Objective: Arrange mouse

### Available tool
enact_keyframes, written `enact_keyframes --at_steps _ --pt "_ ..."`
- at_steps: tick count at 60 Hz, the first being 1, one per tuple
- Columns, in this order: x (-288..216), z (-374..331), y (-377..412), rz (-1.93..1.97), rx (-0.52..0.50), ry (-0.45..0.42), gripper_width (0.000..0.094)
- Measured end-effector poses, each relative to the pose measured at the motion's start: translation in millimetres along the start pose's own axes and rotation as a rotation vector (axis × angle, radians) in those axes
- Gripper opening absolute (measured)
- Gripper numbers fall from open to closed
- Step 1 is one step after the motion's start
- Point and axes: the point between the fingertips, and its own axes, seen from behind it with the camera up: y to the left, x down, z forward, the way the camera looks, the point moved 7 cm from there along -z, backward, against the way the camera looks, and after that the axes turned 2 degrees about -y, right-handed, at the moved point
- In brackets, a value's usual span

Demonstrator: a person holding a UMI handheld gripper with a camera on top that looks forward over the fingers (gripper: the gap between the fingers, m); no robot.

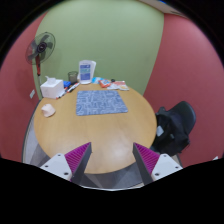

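A small white mouse (47, 110) lies near the left rim of a round wooden table (100, 135). A blue-grey patterned mouse mat (102, 102) lies flat in the middle of the table, to the right of the mouse and with nothing on it. My gripper (112, 150) hovers over the near edge of the table, well short of both. Its fingers (77, 158) with magenta pads stand wide apart and hold nothing.
At the back of the table are a white box (52, 88), a blue-and-white carton (87, 70) and several small items (118, 85). A standing fan (41, 48) is behind on the left. A black chair (175, 125) with a bag stands at the right.
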Motion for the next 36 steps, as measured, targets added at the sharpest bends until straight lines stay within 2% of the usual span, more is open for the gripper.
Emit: enact_keyframes --at_steps 9,21,27,36 --pt "19 37 100 0.007 -0.128 0.014 0.0841" --pt "-9 104 225 -0.026 -0.257 -0.031 0.0844" --pt "-28 138 270 -0.053 -0.295 -0.046 0.0845" --pt "-56 175 315 -0.096 -0.299 -0.083 0.0841"
